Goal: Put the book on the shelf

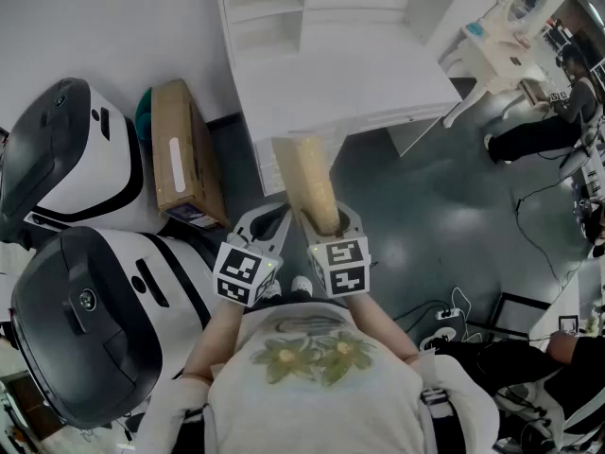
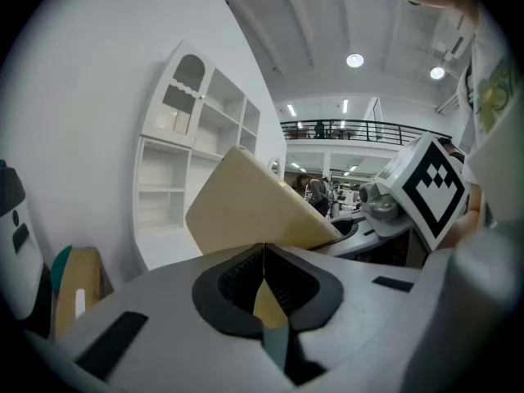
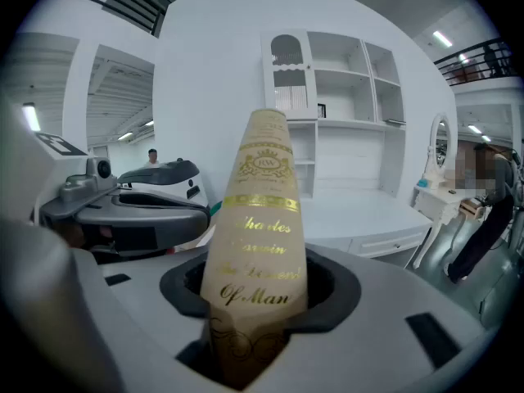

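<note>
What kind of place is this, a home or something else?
Probably a big workshop or lab hall staged like a room: a white shelf unit and dressing table stand on a grey floor, beside bulky black-and-white machines, with a railed upper walkway.

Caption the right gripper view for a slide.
The right gripper holds a cream, gold-lettered book up before the white shelf unit.

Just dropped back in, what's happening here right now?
A person holds a cream book in the right gripper, with the jaws clamped on its lower end and its gold-lettered spine facing that gripper's camera. The left gripper is beside it, jaws together and empty. The white shelf unit stands ahead, and the book is not on it yet.
</note>
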